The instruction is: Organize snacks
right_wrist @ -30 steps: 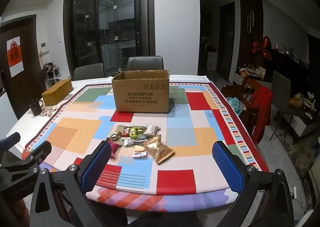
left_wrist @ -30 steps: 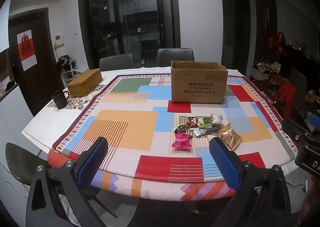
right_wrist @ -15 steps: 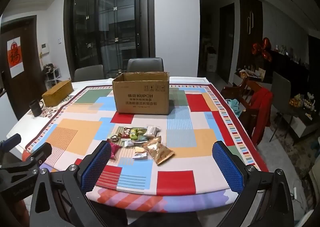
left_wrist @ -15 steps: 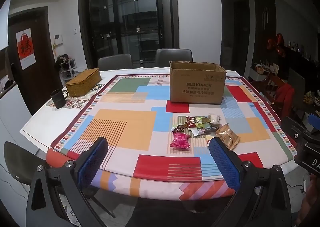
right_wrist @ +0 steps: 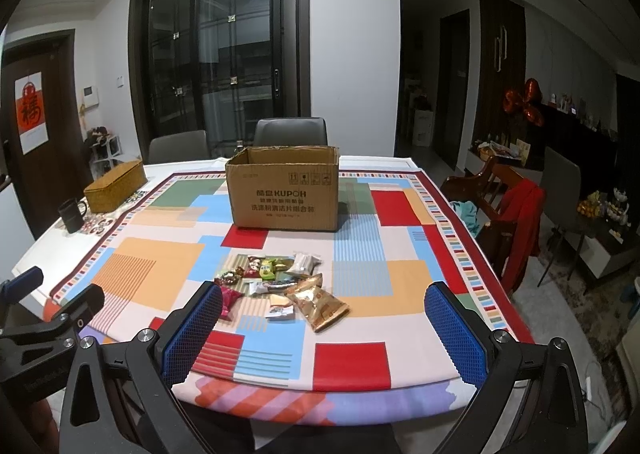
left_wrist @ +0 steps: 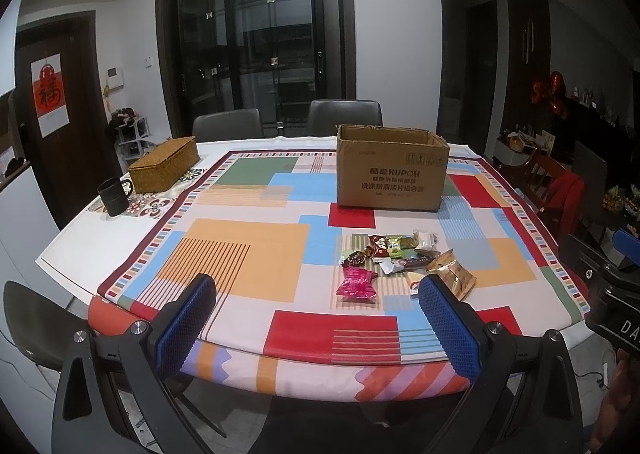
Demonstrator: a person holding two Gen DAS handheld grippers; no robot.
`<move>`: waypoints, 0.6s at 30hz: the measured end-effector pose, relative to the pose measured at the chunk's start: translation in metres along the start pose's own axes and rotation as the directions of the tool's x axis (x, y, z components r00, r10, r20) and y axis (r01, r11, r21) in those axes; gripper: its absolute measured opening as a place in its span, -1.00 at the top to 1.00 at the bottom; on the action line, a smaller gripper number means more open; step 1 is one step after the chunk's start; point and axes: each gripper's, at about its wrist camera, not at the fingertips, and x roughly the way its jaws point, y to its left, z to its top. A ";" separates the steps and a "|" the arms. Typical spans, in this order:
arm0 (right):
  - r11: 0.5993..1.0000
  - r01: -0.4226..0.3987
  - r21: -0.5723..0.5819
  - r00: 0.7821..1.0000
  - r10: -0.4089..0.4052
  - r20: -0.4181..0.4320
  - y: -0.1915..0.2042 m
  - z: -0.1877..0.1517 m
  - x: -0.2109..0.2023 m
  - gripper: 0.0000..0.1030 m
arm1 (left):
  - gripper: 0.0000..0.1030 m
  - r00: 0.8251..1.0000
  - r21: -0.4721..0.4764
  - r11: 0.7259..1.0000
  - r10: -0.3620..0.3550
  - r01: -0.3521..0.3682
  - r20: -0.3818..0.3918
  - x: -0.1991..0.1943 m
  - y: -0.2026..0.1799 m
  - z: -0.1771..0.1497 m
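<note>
**Both grippers hanging wide open short of the snack pile**

The left gripper [left_wrist: 316,318] is hovering at the near edge of the worktop [left_wrist: 120,238], its blue, mesh-textured pads [left_wrist: 186,324] spread wide and gripping nothing. The right gripper [right_wrist: 322,324] is sitting the same way, pads far apart and touching nothing, with the left gripper's black frame showing at its lower left.

Just ahead of both, a patchwork cloth [left_wrist: 240,250] of red, orange, blue and green blocks is draping over the rounded worktop edge. On it, ahead and to the right of the left gripper and ahead and slightly left of the right gripper's centre, a loose pile of snacks [right_wrist: 276,278] is lying: a crinkly pink wrapper [left_wrist: 357,282] nearest, a shiny gold foil bag [right_wrist: 320,304] beside it, and small red, green and white packets heaped behind, some overlapping.

Beyond the pile, well apart from it, an open corrugated cardboard box [right_wrist: 285,187] with printed lettering is standing upright, nothing lying between it and the snacks. Far to the left a black mug [left_wrist: 114,196] is standing just beside a rectangular woven basket [left_wrist: 165,169]. Two grey chairs [left_wrist: 346,118] are sitting behind the worktop, in front of dark glass doors [left_wrist: 256,49].
</note>
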 end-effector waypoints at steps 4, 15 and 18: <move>1.000 0.000 -0.001 1.000 0.000 0.003 0.000 0.000 -0.001 -0.99 | -1.00 1.000 -0.002 1.000 0.000 0.000 0.000 -0.001 -0.001 0.001; 1.000 0.001 -0.008 1.000 -0.001 0.013 0.000 0.001 -0.005 -0.99 | -1.00 1.000 -0.004 1.000 -0.002 0.002 0.001 -0.001 0.001 0.000; 1.000 0.001 -0.008 1.000 -0.001 0.015 0.000 0.002 -0.006 -0.99 | -1.00 1.000 -0.003 1.000 -0.002 0.002 0.003 -0.002 0.000 0.000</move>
